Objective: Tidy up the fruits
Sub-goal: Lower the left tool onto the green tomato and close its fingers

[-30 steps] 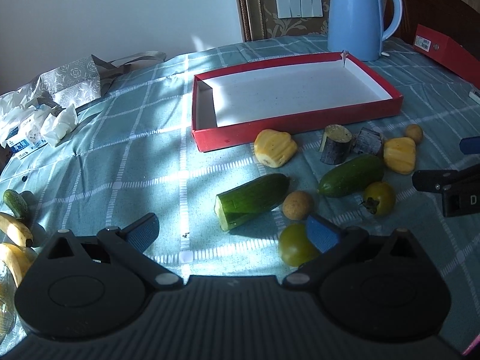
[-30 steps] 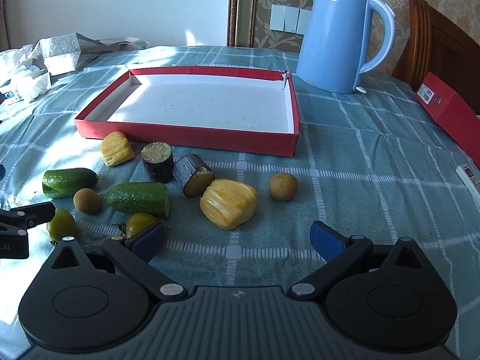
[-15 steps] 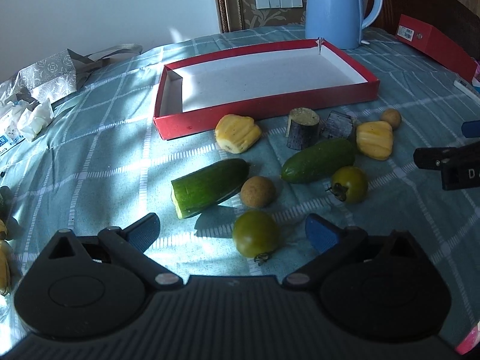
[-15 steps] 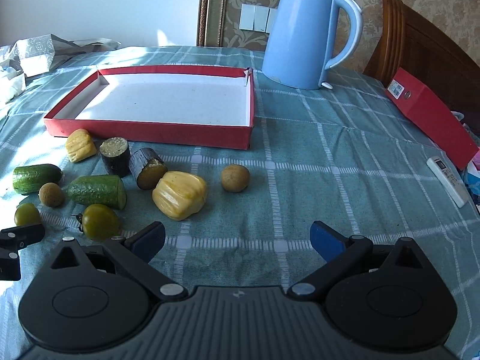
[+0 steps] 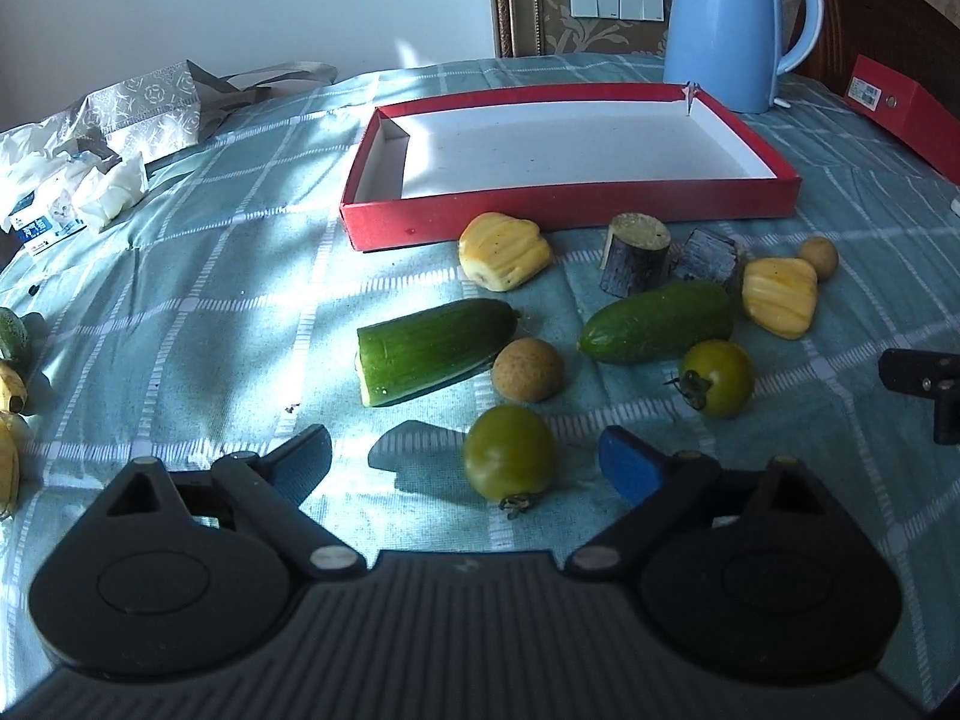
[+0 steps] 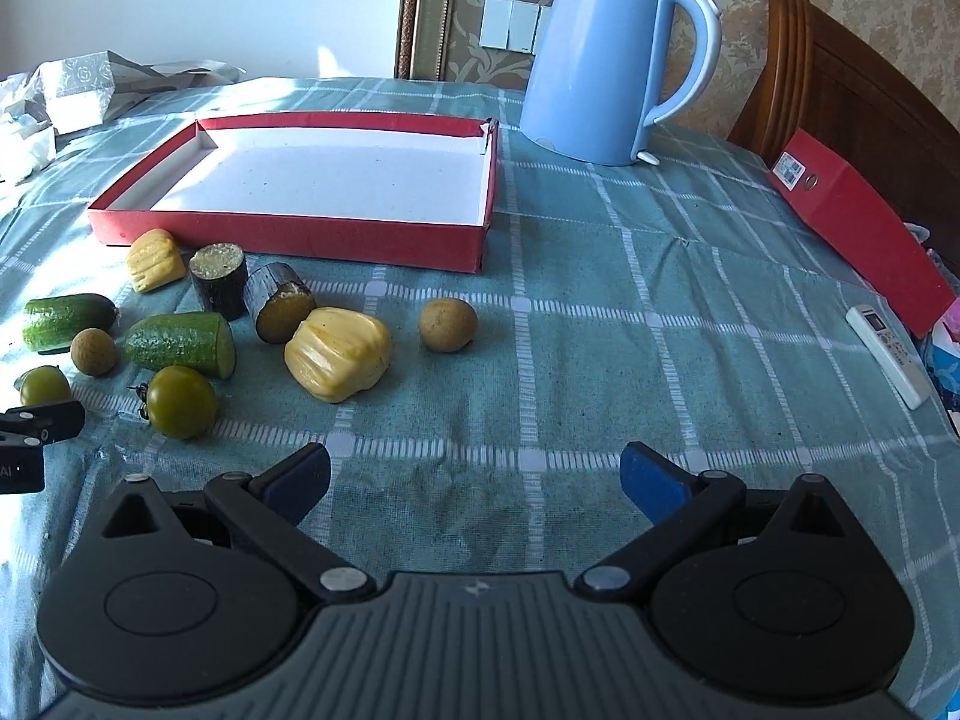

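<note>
- Showing the left tongs [image 5: 465, 459] spread wide and empty, hovering low over the near part of the worktop [image 5: 198, 300] with a green tomato [image 5: 510, 450] lying between its two blue pads, nearer the right-hand one.
- The right tongs [image 6: 474, 474] are likewise spread and empty, over bare cloth; a second green tomato [image 6: 181, 401] sits off to their left and a yellow fruit segment [image 6: 337, 353] lies ahead-left.
- Key relation: the near tomato lies just ahead of the left tongs and inside their gap, so the left hand is clearly the nearer one; being round, it offers no long axis to align with.
- The halved cucumber [image 5: 432, 348] beyond it lies with its long axis running roughly left to right, cut face towards the left edge.
- The red tray [image 5: 564, 219], empty, stands towards the far edge of the worktop, beyond the scattered fruit, in front of the blue kettle [image 6: 606, 60].
- Judged step: closing the left tongs on the tomato, then carrying it forward to the tray; the round fruit may roll if pinched off-centre.
</note>
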The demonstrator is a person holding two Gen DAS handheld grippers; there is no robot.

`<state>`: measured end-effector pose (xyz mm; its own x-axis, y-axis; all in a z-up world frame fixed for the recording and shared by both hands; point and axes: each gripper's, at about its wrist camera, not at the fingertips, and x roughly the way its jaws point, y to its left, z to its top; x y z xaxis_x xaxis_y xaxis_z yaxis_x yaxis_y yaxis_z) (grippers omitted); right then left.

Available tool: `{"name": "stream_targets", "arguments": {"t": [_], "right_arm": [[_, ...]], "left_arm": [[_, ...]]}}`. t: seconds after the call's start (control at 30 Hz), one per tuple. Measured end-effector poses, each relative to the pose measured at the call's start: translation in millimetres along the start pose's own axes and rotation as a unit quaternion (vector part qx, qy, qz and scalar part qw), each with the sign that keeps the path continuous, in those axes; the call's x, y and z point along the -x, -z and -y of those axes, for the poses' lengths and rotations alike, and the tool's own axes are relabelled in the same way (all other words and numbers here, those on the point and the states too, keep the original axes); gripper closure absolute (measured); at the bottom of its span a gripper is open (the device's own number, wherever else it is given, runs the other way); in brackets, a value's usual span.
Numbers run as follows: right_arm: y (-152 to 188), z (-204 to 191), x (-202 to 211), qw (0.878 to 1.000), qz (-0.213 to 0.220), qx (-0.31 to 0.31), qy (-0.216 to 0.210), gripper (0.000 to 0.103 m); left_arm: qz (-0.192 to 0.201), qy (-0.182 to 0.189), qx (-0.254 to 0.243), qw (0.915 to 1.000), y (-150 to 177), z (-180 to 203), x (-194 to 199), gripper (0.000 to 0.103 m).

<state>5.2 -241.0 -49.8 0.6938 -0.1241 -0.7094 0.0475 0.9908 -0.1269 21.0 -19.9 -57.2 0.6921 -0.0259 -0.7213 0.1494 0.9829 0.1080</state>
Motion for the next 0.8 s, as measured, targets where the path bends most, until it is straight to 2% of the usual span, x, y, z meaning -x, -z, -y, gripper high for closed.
{"name": "stream_targets", "arguments": {"t": [0.27,0.37,0.43,0.63,0.8], "right_arm": [[1,7,0,1.0,0.003,0.008,-0.009,0.0],[1,9,-1,1.0,0.003,0.01,-0.013,0.0],[0,10,-2,1.0,0.002,0.012,-0.015,0.0],[-1,13,-2,1.0,0.005,0.017,-0.02,0.0],[-3,15,-4,1.0,0.006,0.019,-0.023,0.0]], "left_arm": [[0.009,-0.028,0.013,0.9995,0,1,2,0.009],[0.001,-0.015,0.013,0.9998,0,2,1,0.009],[-0.001,-0.019,0.02,0.9996,1,4,1,0.005],[-0.013,-0.03,0.029,0.999,3,4,-1,0.004],[-0.01,-0.058,0.032,0.9978,5,3,-1,0.012]]}}
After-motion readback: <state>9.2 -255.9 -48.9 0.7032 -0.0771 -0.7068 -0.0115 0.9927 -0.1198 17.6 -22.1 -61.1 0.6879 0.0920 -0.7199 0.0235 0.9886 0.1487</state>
